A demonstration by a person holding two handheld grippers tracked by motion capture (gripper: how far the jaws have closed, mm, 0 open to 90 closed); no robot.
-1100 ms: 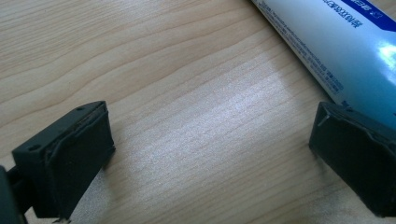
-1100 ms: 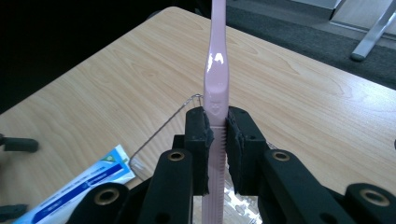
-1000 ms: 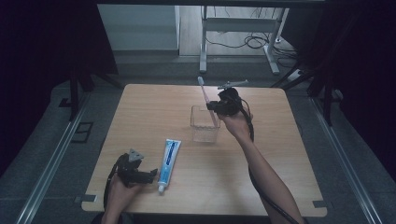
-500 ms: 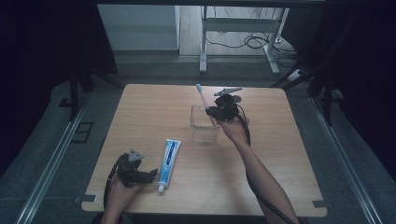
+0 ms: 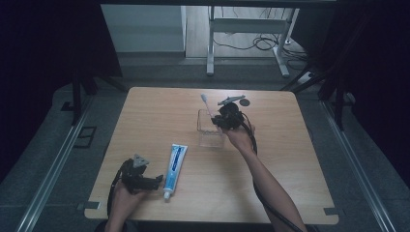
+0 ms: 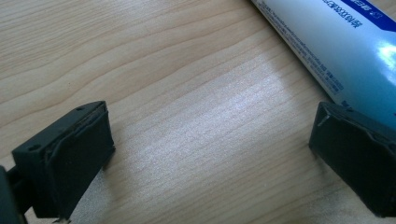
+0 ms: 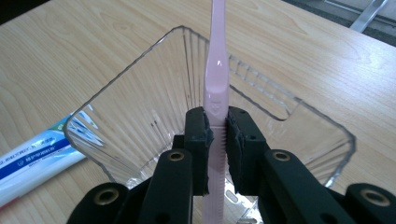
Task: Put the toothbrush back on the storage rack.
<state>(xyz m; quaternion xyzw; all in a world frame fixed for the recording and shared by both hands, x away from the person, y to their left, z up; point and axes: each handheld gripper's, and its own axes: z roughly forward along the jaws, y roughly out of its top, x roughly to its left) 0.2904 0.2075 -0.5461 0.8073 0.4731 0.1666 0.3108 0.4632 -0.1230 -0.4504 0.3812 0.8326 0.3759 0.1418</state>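
Note:
A clear square plastic cup (image 5: 211,130) (image 7: 140,121) stands mid-table. My right gripper (image 5: 224,118) (image 7: 218,140) is shut on a pink toothbrush (image 7: 217,70) (image 5: 207,104); it holds the handle over the cup's mouth, the lower end dipping inside and the head pointing up and away. A blue-and-white toothpaste tube (image 5: 174,163) (image 6: 336,51) (image 7: 37,156) lies flat at the front left of the cup. My left gripper (image 5: 153,181) (image 6: 224,154) rests on the wood beside the tube's cap end, open, with bare table between its pads.
The wooden table (image 5: 290,159) has free surface on the right and at the far left. A small dark round object (image 5: 245,102) lies near the far edge. Beyond the table are a metal frame's legs (image 5: 210,48) and cables on the floor.
My right gripper has come down with the toothbrush, bringing its lower end into the cup. The left gripper and the tube have stayed put.

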